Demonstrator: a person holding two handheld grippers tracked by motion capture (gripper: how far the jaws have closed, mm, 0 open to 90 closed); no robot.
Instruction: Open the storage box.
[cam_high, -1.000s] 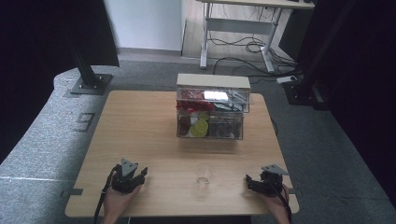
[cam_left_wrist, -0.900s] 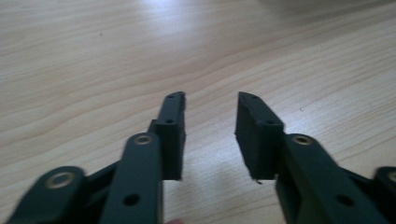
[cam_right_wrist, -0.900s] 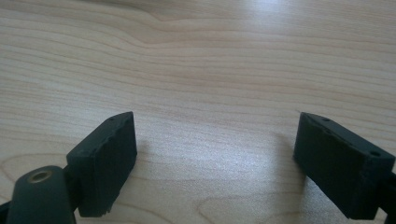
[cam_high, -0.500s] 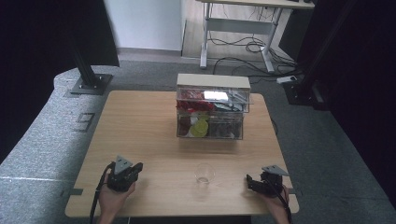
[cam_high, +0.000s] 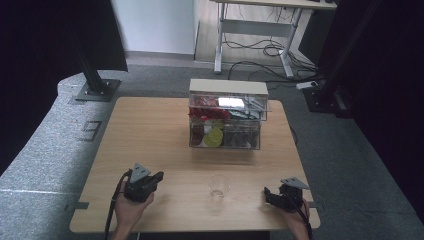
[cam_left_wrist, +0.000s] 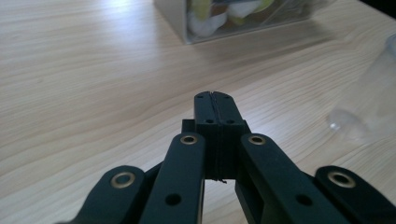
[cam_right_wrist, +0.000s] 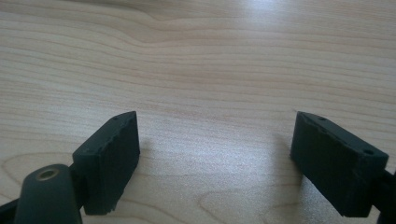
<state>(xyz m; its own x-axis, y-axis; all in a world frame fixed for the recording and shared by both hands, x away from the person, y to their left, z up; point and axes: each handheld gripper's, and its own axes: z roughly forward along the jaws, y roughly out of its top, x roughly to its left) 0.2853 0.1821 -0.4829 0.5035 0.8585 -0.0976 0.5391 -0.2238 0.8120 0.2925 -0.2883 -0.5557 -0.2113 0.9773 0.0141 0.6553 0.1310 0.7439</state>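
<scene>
Standing between left gripper (cam_high: 159, 176) and right gripper (cam_high: 267, 193): clear glass (cam_high: 218, 186)

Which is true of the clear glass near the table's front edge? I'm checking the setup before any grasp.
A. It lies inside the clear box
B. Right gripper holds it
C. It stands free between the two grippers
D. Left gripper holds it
C: the glass stands alone on the table, with the left gripper shut on nothing and the right gripper open, both apart from it.

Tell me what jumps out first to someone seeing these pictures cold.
The clear box at the far middle of the wooden table draws the eye, packed with red, yellow and dark items. Nearer the person, a small clear glass stands upright between the two hands. The left gripper has its jaws pressed together on nothing, while the right gripper holds its jaws wide apart.
</scene>
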